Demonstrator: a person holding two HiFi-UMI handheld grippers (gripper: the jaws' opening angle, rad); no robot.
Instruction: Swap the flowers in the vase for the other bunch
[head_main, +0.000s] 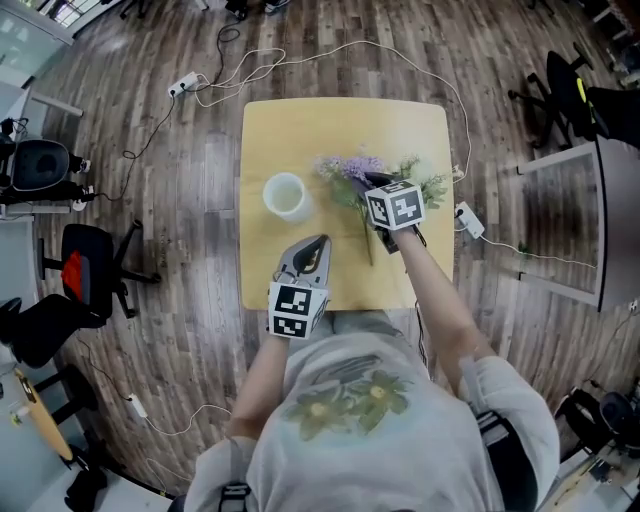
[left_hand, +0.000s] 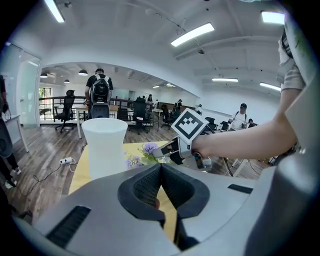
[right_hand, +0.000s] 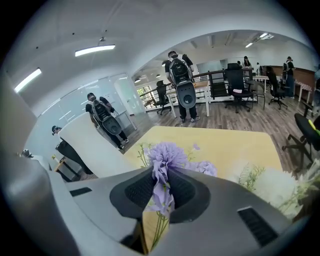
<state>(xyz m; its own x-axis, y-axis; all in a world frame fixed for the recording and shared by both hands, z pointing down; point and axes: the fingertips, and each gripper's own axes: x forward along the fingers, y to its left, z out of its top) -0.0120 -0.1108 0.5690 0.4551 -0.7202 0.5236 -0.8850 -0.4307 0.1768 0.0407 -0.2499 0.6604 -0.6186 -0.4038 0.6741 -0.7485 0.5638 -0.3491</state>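
Right gripper (right_hand: 161, 174) is squeezed tight on the purple flowers (right_hand: 167, 150), pinching them just under the blooms so the whole bunch comes along. They are down by the yellow counter (head_main: 340, 125), close beside the white vase (left_hand: 105, 150), which looks empty and ready for them. Left gripper (left_hand: 161, 167) is closed with nothing in it near the vase, maybe to hold it steady, and the white flowers (right_hand: 272, 187) lie off to the side.
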